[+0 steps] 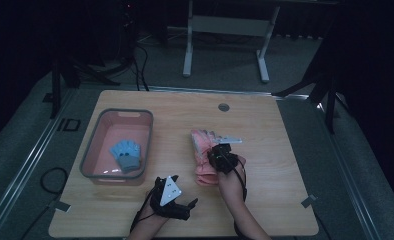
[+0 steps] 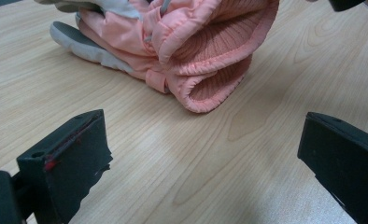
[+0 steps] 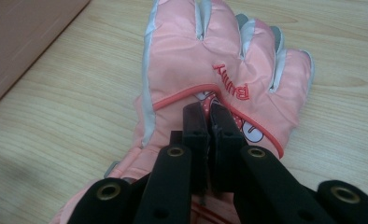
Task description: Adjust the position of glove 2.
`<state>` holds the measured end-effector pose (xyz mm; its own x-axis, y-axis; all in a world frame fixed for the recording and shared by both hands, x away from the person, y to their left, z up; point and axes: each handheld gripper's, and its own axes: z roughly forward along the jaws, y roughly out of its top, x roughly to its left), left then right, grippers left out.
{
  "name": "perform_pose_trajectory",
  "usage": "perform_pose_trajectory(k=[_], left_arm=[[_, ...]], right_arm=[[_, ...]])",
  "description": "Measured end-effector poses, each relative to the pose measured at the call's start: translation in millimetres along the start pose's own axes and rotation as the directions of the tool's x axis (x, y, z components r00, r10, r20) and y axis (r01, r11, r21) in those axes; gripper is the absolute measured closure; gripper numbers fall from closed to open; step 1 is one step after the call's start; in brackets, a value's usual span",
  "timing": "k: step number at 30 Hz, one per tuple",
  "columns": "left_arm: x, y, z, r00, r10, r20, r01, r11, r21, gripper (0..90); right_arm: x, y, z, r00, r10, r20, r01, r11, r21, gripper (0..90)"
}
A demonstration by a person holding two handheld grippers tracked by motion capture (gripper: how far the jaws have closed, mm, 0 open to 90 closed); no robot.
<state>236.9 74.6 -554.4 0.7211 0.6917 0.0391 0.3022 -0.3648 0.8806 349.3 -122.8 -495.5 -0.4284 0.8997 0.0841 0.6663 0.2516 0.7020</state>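
Observation:
A pink winter glove [image 1: 203,150] lies palm down near the middle of the wooden table [image 1: 275,165], fingers pointing away from me. Red lettering and grey finger trim show on its back [image 3: 196,60]. My right gripper [image 1: 219,150] sits over the glove's back, jaws pressed together on the fabric near the wrist [image 3: 208,109]. The ribbed cuff [image 2: 210,51] faces my left gripper [image 2: 201,140], which rests low over the table, open, a short way off. In the high view my left gripper [image 1: 182,195] is near the front edge, left of the cuff.
A pink bin [image 1: 92,145] stands on the left half of the table with a blue glove [image 1: 127,155] inside. A round cable hole [image 1: 224,107] sits near the far edge. Bare wood lies right of the glove. A white desk frame [image 1: 187,45] stands beyond the table.

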Motion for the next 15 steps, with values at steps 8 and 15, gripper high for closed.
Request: perform_pose_trajectory(k=[8,15], left_arm=[[-0.1,8.3,-8.3,0.9997,-0.014,0.02,0.015,0.9987,-0.048,2.2],[0.2,33.4,-17.4,0.9974,-0.068,0.022,0.069,0.9959,-0.058,3.9]], right_arm=[[-8.4,3.1,-19.3,0.9952,-0.035,-0.092,0.029,0.997,-0.066,48.1],[-33.2,3.7,-45.2,0.9763,-0.095,-0.194,0.072,0.989,-0.126,19.3]])
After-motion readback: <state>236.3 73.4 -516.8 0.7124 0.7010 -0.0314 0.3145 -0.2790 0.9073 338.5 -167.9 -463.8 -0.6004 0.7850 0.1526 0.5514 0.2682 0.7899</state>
